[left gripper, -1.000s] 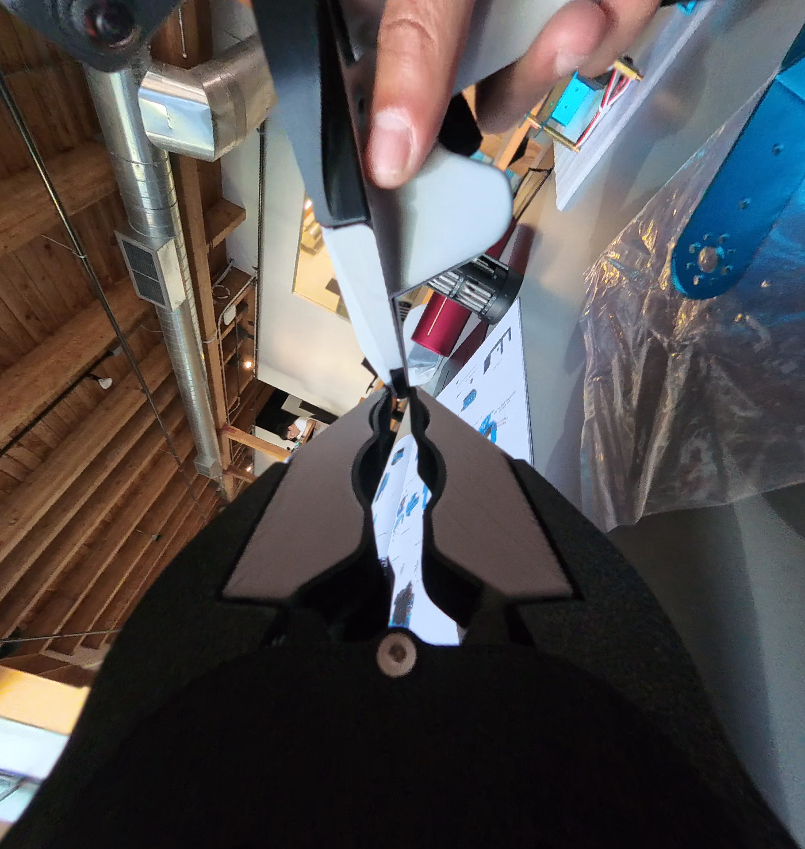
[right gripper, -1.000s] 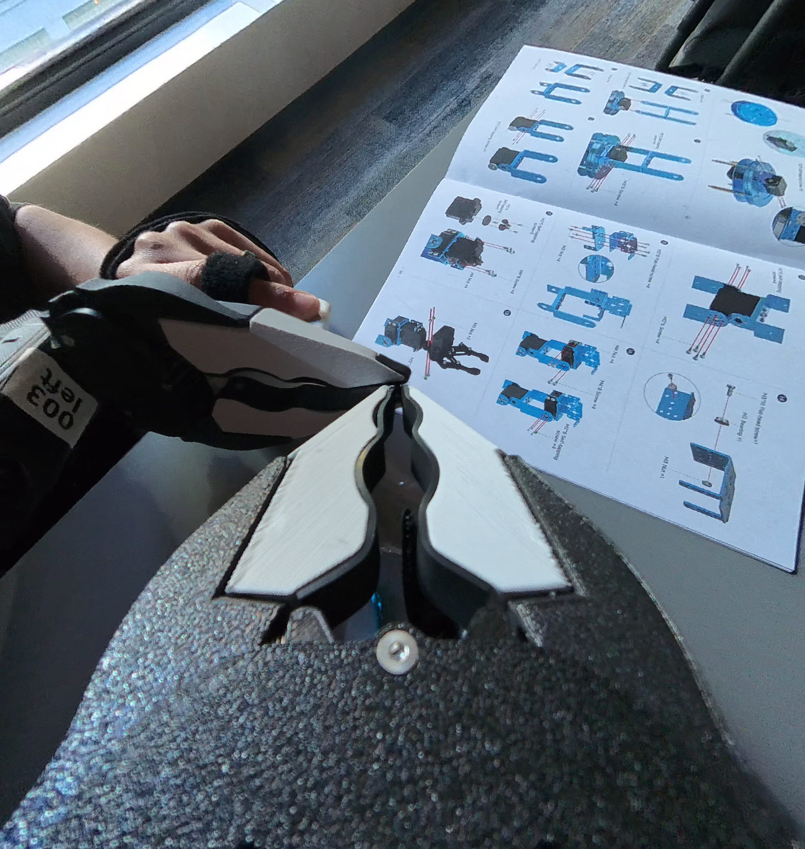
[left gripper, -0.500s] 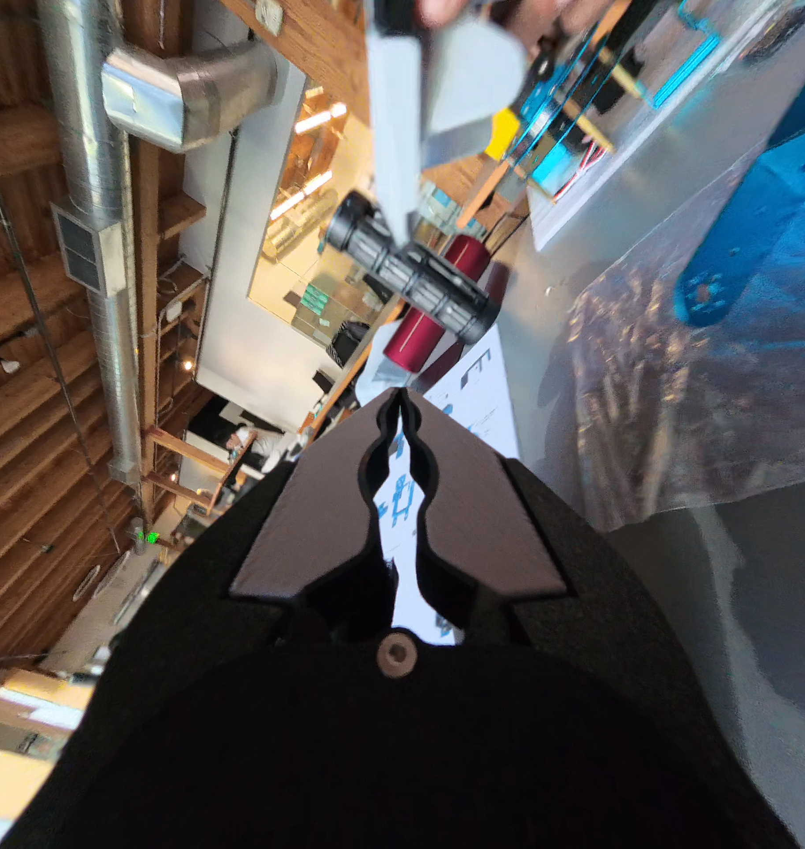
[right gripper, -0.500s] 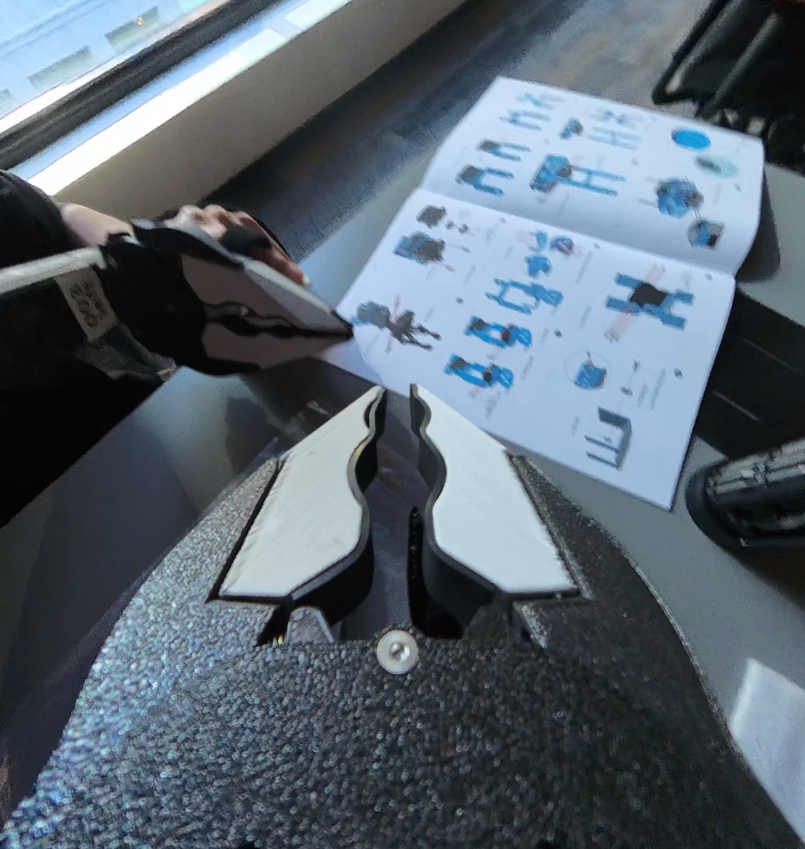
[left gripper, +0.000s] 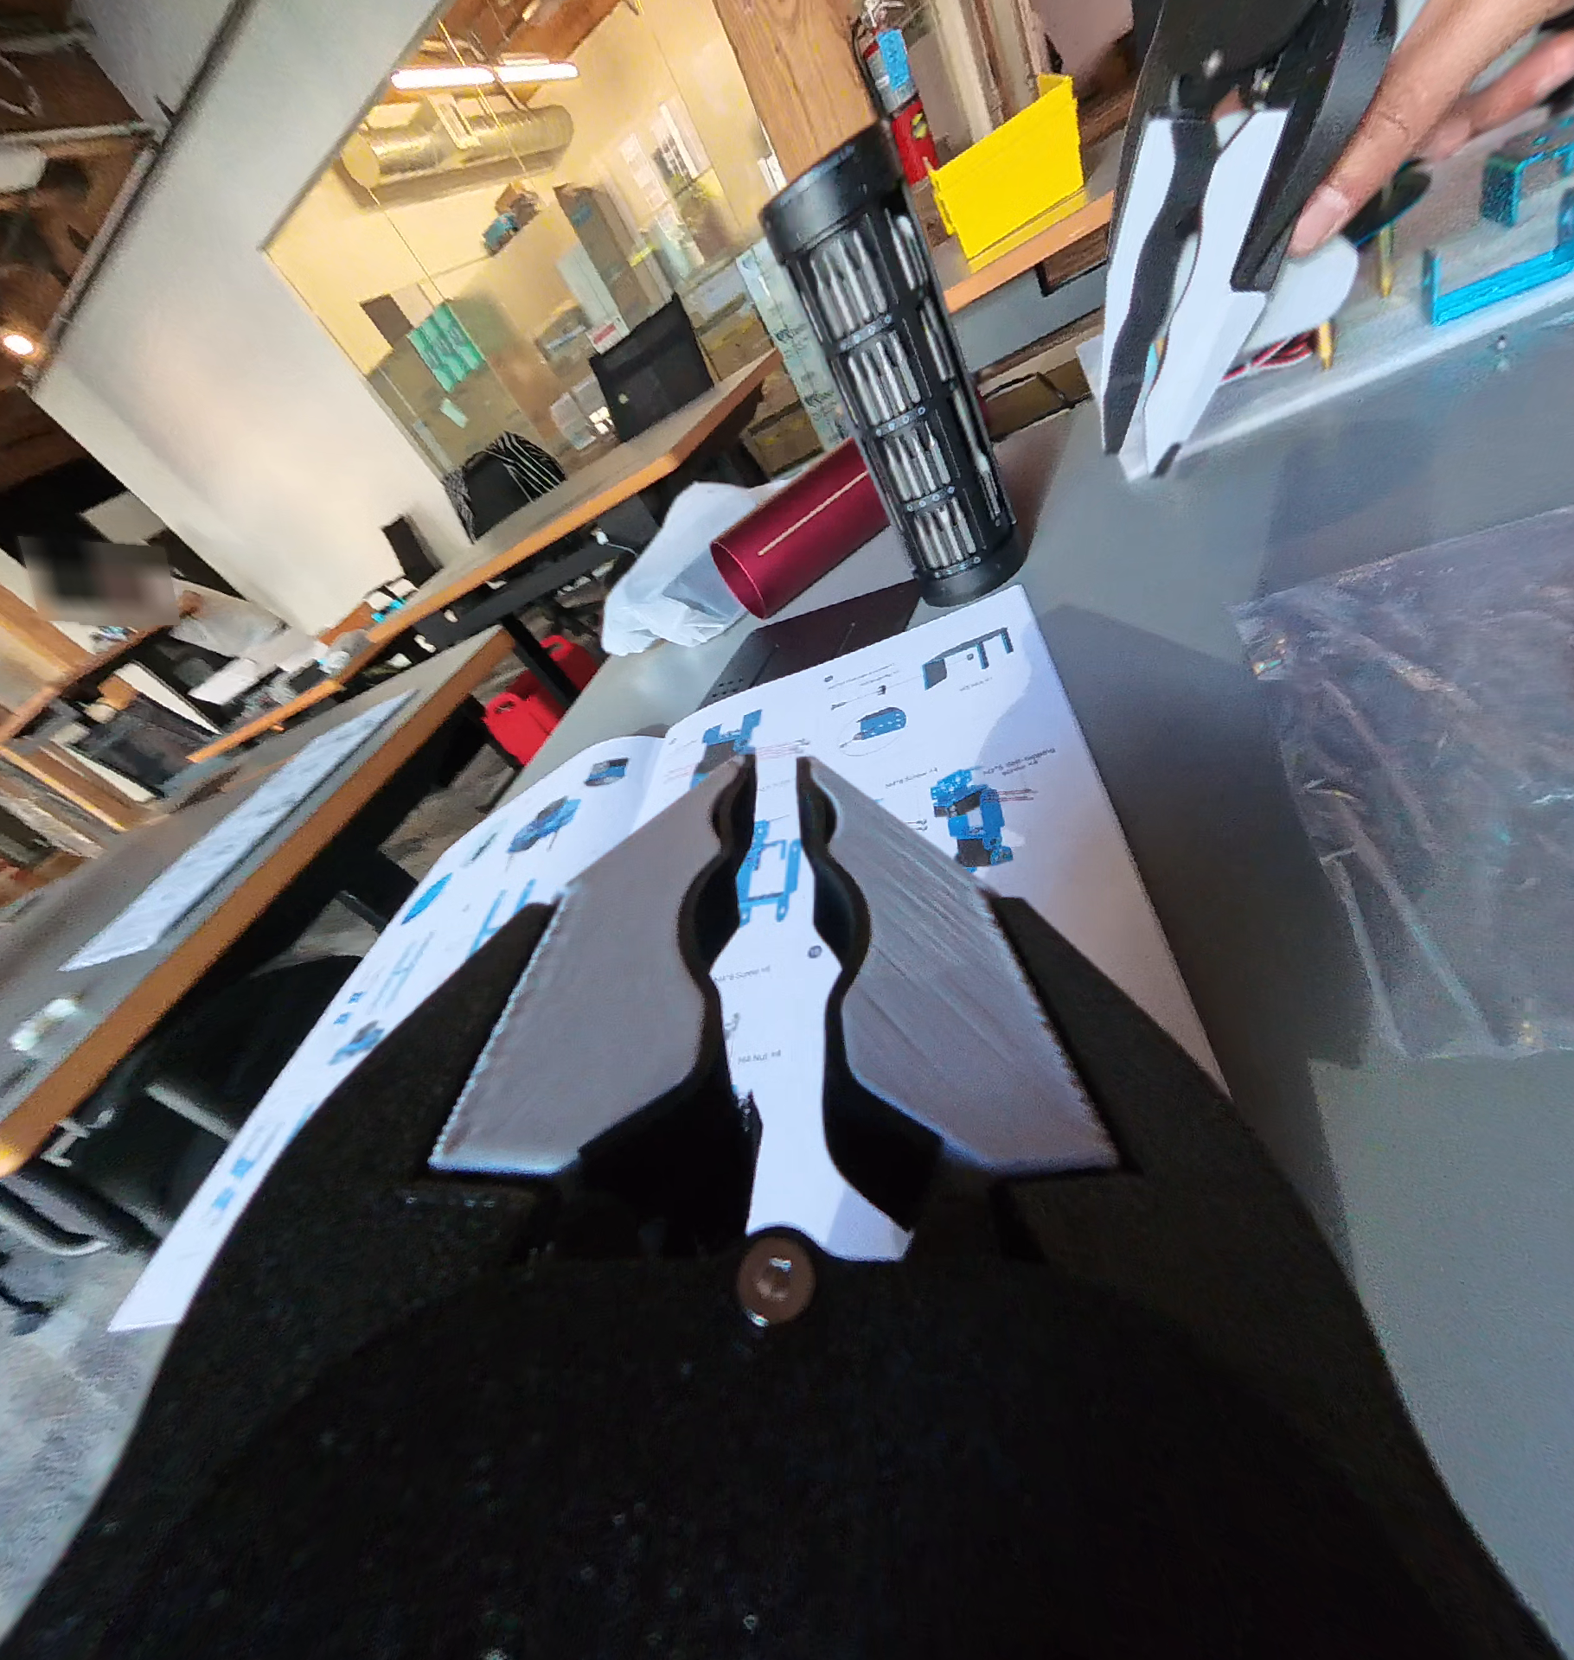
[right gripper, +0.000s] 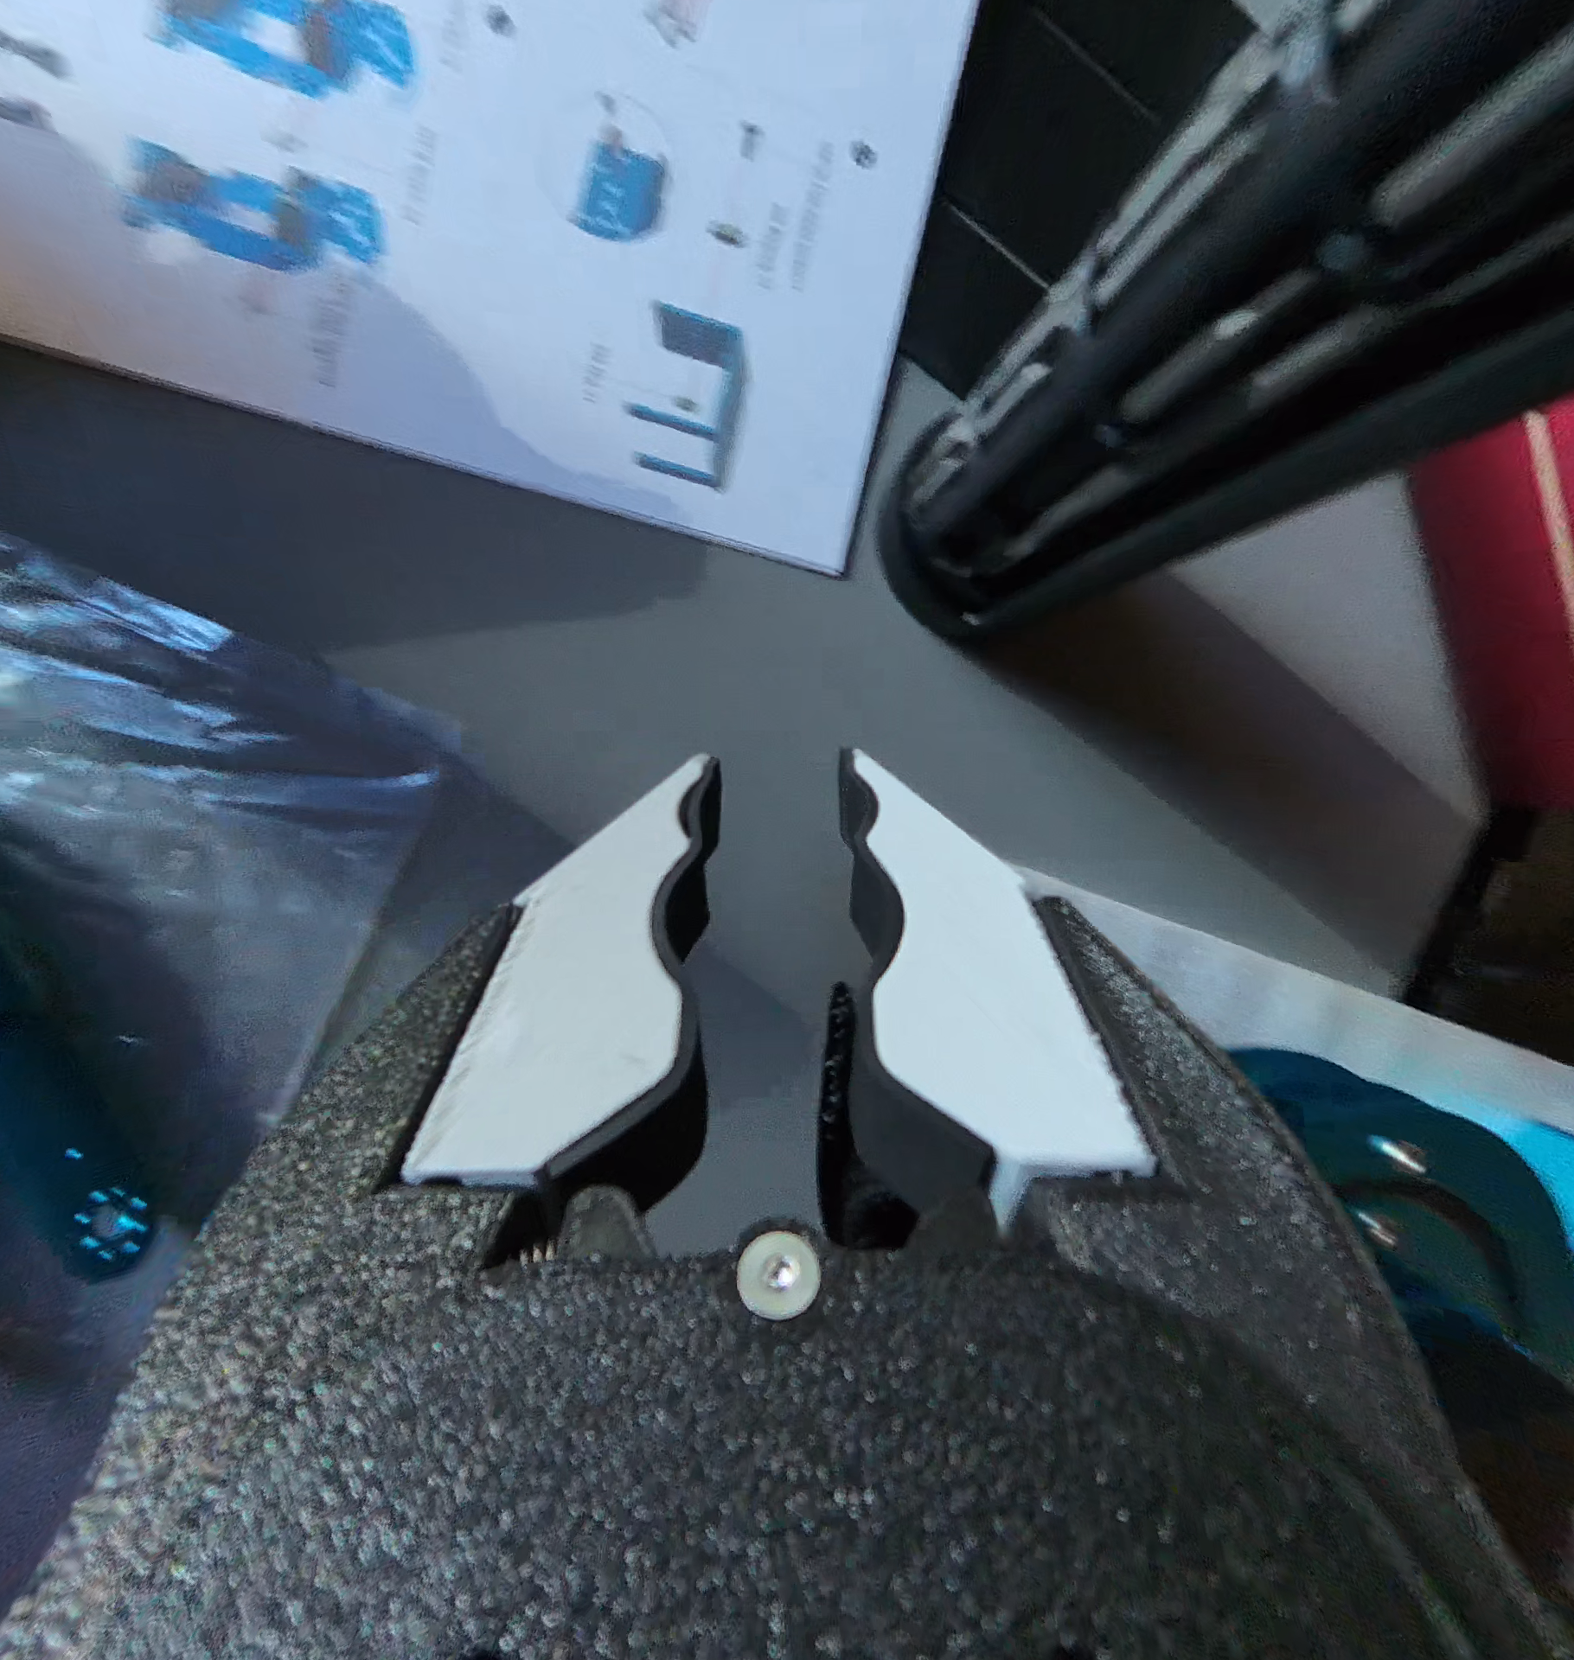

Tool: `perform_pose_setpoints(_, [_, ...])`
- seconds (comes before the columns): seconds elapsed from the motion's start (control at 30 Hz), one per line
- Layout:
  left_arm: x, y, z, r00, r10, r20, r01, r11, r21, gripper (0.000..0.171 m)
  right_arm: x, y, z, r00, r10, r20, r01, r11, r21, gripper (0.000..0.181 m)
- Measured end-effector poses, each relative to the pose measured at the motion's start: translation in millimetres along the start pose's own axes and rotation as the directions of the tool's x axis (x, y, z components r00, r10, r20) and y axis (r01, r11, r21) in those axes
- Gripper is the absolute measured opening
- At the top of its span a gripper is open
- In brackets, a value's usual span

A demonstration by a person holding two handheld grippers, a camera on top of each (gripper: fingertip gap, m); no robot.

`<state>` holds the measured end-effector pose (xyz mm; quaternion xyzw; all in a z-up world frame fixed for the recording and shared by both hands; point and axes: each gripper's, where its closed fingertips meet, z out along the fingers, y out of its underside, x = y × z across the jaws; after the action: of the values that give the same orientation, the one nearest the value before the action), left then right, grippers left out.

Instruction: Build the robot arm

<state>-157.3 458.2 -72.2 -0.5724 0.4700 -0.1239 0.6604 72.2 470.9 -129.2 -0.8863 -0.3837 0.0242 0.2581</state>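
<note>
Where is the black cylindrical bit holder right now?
In the left wrist view the black bit holder stands upright on the grey table, just beyond the instruction booklet, beside the red tube.

Your left claw (left gripper: 774,772) hovers slightly parted and empty over an open instruction booklet (left gripper: 1017,719) on the grey worktop (left gripper: 1170,557); beyond stands a black mesh cylinder (left gripper: 891,377).

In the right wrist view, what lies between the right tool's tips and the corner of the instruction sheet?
Only bare grey table. In the right wrist view, nothing sits between the right tool and the instruction sheet.
</note>
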Motion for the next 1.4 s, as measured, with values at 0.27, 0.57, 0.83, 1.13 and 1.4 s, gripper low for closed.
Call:
perform_pose_setpoints(0.27, [1,10,-3,0.991,-0.093,-0.097,0.092,0.996,-0.013,0.017,5,91,-69,0.996,0.085,-0.024,-0.088,0.948,-0.305,0.025])
perform_pose_setpoints(0.57, [-3,15,-5,0.983,-0.152,-0.103,0.151,0.988,-0.02,0.017,0,154,-64,0.982,0.188,0.029,-0.173,0.943,-0.283,0.009])
perform_pose_setpoints(0.83, [-4,19,-5,0.963,-0.228,-0.143,0.227,0.974,-0.023,0.019,-2,159,-53,0.995,0.095,0.034,-0.08,0.947,-0.31,0.002])
perform_pose_setpoints(1.13, [0,19,-4,0.969,-0.199,-0.146,0.198,0.98,-0.025,0.019,-3,163,-52,0.992,0.122,0.044,-0.101,0.941,-0.321,0.004])
perform_pose_setpoints(1.4, [1,19,-4,0.974,-0.179,-0.138,0.177,0.984,-0.027,0.02,-21,127,-35,0.989,0.073,0.128,-0.044,0.976,-0.215,0.002])
